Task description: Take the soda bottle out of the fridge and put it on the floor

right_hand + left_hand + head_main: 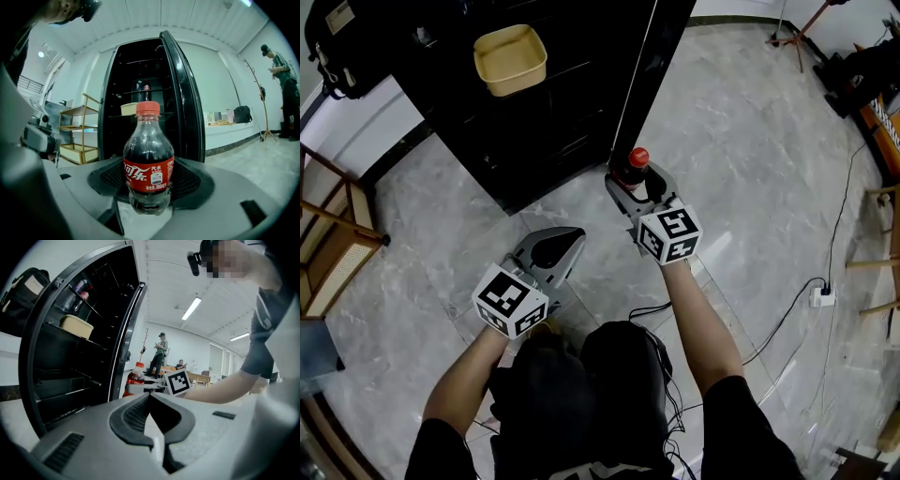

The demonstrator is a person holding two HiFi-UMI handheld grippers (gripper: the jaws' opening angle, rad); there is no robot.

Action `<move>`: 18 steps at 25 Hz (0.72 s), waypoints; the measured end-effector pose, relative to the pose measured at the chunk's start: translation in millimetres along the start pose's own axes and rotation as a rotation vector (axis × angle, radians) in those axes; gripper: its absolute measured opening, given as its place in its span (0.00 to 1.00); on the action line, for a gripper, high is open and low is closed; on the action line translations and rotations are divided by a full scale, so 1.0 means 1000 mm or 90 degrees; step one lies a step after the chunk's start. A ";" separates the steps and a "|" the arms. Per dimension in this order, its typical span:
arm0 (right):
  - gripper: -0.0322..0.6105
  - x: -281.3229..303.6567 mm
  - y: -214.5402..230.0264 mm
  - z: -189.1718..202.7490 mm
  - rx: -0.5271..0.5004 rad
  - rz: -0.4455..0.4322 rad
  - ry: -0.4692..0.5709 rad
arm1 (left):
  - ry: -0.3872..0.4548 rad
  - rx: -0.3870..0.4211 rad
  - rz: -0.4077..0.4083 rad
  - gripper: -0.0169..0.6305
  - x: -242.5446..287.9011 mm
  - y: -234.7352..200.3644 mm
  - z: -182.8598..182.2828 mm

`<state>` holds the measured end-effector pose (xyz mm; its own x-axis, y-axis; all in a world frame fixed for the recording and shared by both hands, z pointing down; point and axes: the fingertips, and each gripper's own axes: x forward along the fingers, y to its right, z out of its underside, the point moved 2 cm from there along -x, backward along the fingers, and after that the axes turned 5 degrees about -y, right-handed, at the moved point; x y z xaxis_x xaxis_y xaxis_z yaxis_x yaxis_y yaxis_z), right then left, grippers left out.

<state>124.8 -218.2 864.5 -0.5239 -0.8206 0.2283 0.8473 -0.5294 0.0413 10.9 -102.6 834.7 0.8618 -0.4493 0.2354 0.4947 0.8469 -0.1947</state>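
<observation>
The soda bottle (637,161), dark cola with a red cap and red label, stands upright between the jaws of my right gripper (636,183), low over the floor in front of the open black fridge (534,103). In the right gripper view the soda bottle (148,159) fills the gap of my right gripper (148,165), whose jaws close on its sides. My left gripper (572,234) hangs to the left, shut and empty. In the left gripper view my left gripper (150,395) has its tips touching, and the soda bottle (136,378) shows beyond them.
The fridge door (652,66) stands open just behind the bottle. A yellow tub (510,58) sits on a fridge shelf. A wooden rack (328,234) is at the left. A cable (787,319) and a power strip (822,298) lie at the right. A person (283,93) stands far off.
</observation>
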 end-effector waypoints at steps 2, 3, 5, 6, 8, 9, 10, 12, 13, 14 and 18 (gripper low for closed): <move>0.54 0.002 0.001 0.025 0.004 0.002 -0.011 | -0.009 -0.009 0.012 0.04 0.004 0.002 0.020; 0.54 0.003 0.002 0.038 0.004 0.002 -0.018 | -0.015 -0.014 0.017 0.04 0.006 0.003 0.030; 0.54 0.006 0.001 0.065 0.005 -0.002 -0.031 | -0.026 -0.022 0.024 0.04 0.009 0.005 0.050; 0.54 0.008 0.000 0.079 0.007 -0.005 -0.037 | -0.031 -0.024 0.027 0.04 0.011 0.006 0.059; 0.54 0.010 -0.003 0.106 0.013 -0.010 -0.047 | -0.039 -0.030 0.030 0.04 0.014 0.007 0.077; 0.54 0.012 -0.004 0.119 0.017 -0.013 -0.052 | -0.041 -0.033 0.032 0.04 0.016 0.007 0.085; 0.54 0.013 -0.006 0.132 0.021 -0.016 -0.057 | -0.042 -0.036 0.034 0.04 0.017 0.008 0.092; 0.54 0.017 -0.010 0.157 0.028 -0.018 -0.065 | -0.043 -0.045 0.039 0.04 0.020 0.008 0.107; 0.54 0.018 -0.012 0.169 0.030 -0.018 -0.069 | -0.044 -0.050 0.041 0.04 0.022 0.007 0.116; 0.54 0.020 -0.013 0.180 0.030 -0.016 -0.073 | -0.045 -0.055 0.042 0.04 0.024 0.007 0.124; 0.54 0.026 -0.017 0.220 0.054 0.000 -0.089 | -0.062 -0.075 0.044 0.04 0.030 0.004 0.158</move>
<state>116.4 -182.9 1084.1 -0.5116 -0.7798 0.3608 0.8549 -0.5041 0.1225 21.5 -67.8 991.0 0.8819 -0.3573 0.3075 0.4498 0.8330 -0.3221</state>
